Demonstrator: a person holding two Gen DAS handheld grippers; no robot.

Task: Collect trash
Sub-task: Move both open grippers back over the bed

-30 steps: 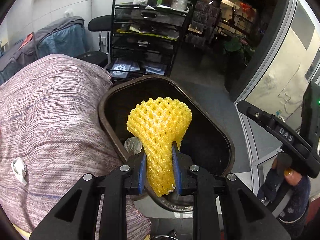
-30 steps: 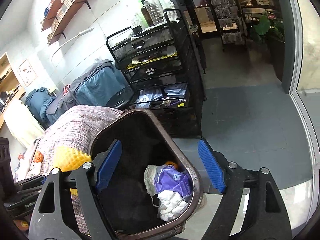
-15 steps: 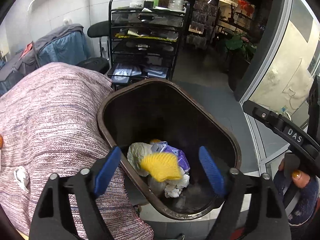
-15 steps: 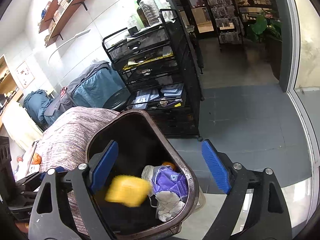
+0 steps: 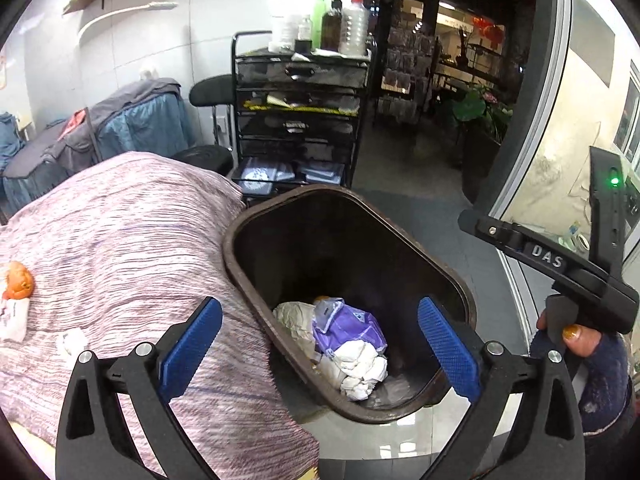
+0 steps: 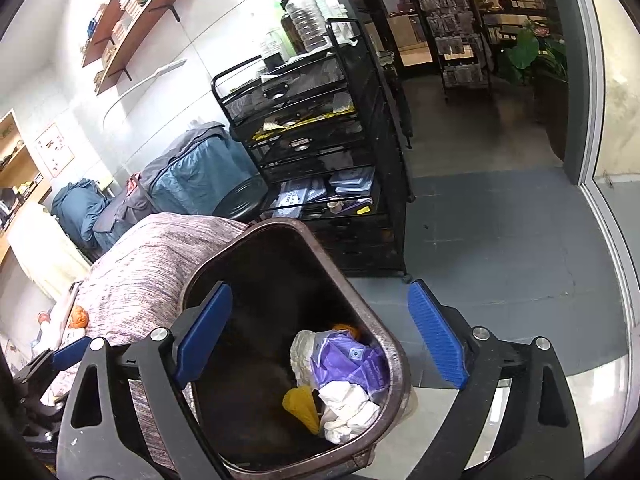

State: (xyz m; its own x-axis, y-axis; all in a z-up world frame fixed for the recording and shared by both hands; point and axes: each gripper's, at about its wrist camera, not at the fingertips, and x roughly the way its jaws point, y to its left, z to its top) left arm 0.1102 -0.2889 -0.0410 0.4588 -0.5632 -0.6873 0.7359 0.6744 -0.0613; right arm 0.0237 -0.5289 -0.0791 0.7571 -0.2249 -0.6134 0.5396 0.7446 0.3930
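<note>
Grey floor tiles ran out toward a dim doorway behind a black mesh drawer cart (image 5: 300, 120) topped with bottles, and nearer the cameras a surface draped in a pink-and-purple striped cloth (image 5: 120, 248) reached right up to the brown trash bin (image 5: 240, 276); whether the bin's rim actually touched the cloth could not be told. Standing the bin hard against that edge looked deliberate, so that litter lifted off the cloth needed only a short carry before it could be dropped. The left hand-held gripper (image 5: 320, 344) hung over the bin's mouth with its blue pads wide apart and nothing between them, a posture that fitted a release made straight above the opening. The right hand-held gripper (image 6: 320, 336) was likewise spread and empty, poised over the bin's near side. Inside, against one wall, lay the collected rubbish: a purple wrapper (image 6: 348, 364), crumpled white tissue (image 6: 344, 408), a pale crumpled bag (image 6: 302, 350) and a piece of yellow foam netting (image 6: 302, 406), which only the right wrist view showed. On the cloth, well apart from the bin, an orange scrap (image 5: 18, 280) sat beside a white wad (image 5: 12, 318), with a smaller white crumple (image 5: 72, 342) nearer the left hand-held gripper. Those were probably the remaining pieces, so the job seemed partly done.
</note>
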